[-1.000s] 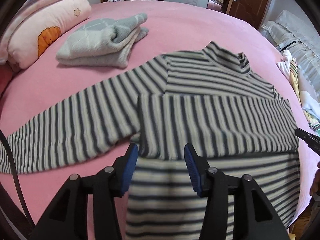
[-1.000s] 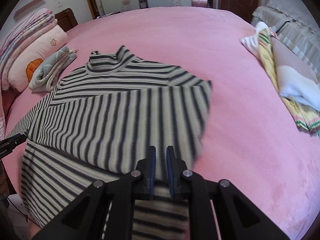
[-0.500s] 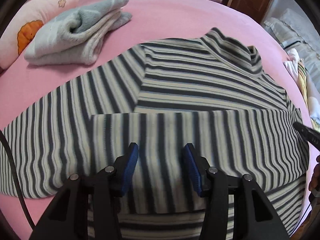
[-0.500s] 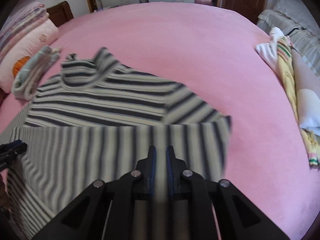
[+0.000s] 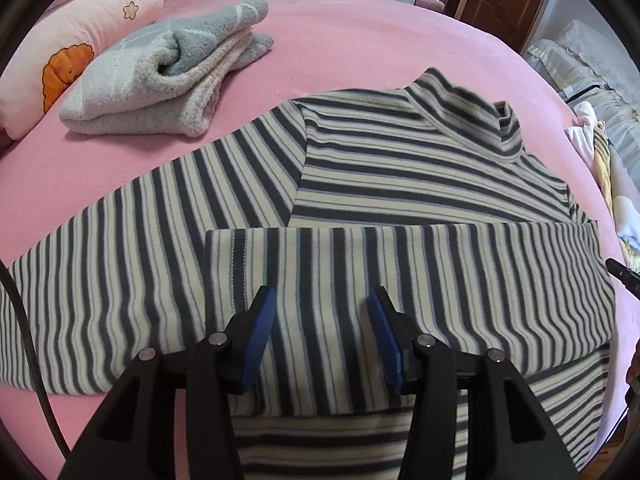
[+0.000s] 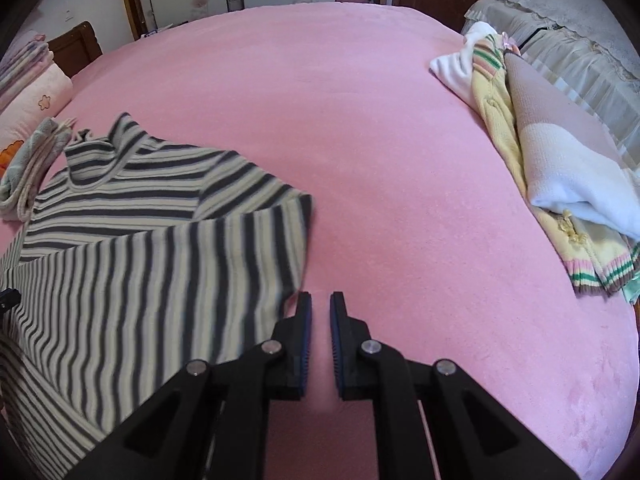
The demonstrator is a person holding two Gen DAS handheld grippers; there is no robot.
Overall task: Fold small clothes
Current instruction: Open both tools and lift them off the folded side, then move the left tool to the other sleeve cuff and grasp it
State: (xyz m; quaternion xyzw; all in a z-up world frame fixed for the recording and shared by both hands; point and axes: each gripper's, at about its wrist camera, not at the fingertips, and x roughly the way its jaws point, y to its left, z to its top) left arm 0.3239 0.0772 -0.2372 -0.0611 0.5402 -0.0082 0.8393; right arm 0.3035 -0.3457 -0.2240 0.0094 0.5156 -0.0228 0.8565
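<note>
A grey-and-cream striped turtleneck [image 5: 400, 168] [image 6: 120, 280] lies flat on the pink bed [image 6: 360, 120]. Its right sleeve [image 5: 460, 272] is folded across the chest, while the other sleeve [image 5: 120, 248] stretches out to the left. My left gripper [image 5: 321, 296] hovers open just above the folded sleeve's cuff end, with no cloth between its pads. My right gripper [image 6: 321, 300] is over bare bedding just right of the shirt's folded edge. Its jaws stand a narrow gap apart and are closing with nothing between them.
A folded grey knit [image 5: 160, 80] [image 6: 28, 168] and a pink pillow [image 5: 72, 40] lie beyond the shirt at the left. A pile of unfolded clothes [image 6: 540, 152] sits at the bed's right edge. A tip of the right gripper [image 5: 624, 276] shows at the right.
The right gripper has slid off the striped cloth to the right and is now over bare bed. The left gripper has moved forward and lower over the folded sleeve.
</note>
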